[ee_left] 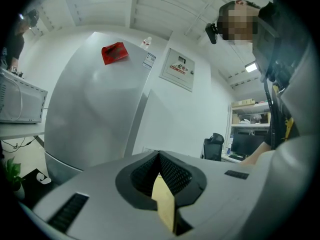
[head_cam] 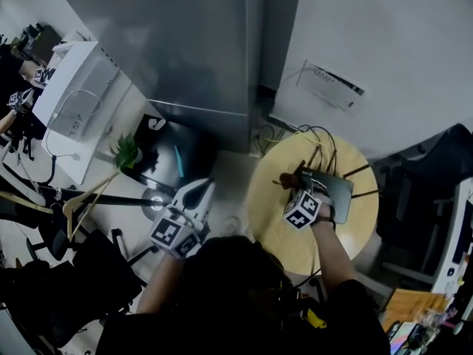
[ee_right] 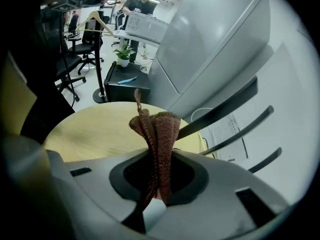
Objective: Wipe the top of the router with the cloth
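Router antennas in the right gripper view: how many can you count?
3, all right of the cloth: the upper antenna, the middle antenna, the lower antenna. More may be hidden behind the right gripper.

A round table with a pale yellow wooden top [head_cam: 270, 198] stands on a pale floor [head_cam: 230, 167]. On it lies a dark, flat, rectangular router [head_cam: 338, 189], set on the right half of the top and closer to the far rim than to the near one. Thin black antennas [head_cam: 358, 171] stick out from the router's right side, reaching to the rim. Beyond the router, thin black cables [head_cam: 319, 134] loop over the far rim.
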Available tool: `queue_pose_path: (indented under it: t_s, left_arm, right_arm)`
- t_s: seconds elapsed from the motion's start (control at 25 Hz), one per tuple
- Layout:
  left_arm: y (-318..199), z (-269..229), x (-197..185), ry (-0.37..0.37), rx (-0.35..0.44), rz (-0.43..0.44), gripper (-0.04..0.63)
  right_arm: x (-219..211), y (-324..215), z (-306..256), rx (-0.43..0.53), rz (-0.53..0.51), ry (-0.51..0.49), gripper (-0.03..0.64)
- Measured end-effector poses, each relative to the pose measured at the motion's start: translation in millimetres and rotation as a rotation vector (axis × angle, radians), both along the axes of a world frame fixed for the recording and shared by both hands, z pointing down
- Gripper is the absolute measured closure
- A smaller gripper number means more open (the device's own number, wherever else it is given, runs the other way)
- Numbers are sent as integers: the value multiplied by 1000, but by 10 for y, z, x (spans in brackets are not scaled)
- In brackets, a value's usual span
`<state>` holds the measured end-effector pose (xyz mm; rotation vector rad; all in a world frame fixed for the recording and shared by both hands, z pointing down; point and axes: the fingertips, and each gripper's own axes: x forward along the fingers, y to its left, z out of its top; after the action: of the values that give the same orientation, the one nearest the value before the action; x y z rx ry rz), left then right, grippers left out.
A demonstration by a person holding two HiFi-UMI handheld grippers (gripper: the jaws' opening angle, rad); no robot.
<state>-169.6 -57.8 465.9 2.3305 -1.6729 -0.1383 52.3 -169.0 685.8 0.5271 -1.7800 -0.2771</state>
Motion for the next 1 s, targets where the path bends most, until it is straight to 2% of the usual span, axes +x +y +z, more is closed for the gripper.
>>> queue_pose_path:
  t_s: [0.12, 0.4, 0.6, 0.84, 0.92, 1.0]
  left_arm:
    - [-54, -50, 11, -2, 34, 3, 598]
    - [-115, -116, 136, 2, 77, 55, 598]
    - [-165, -186, 96, 17, 110, 39, 598]
    - [-158, -159, 249, 31, 96, 112, 598]
    - [-177, -156, 303, 35, 94, 128, 598]
    - [-192, -156, 348, 35, 93, 144, 598]
  right_arm:
    - [62, -9, -68, 12, 17, -5, 554]
    - [5, -66, -621, 90, 57, -97, 554]
    - [36, -133, -901, 144, 84, -123, 554]
    - [91, -196, -1221, 202, 114, -174, 554]
    - [105, -217, -1366, 222, 127, -215, 554]
    - [139, -246, -1528, 226, 163, -298, 554]
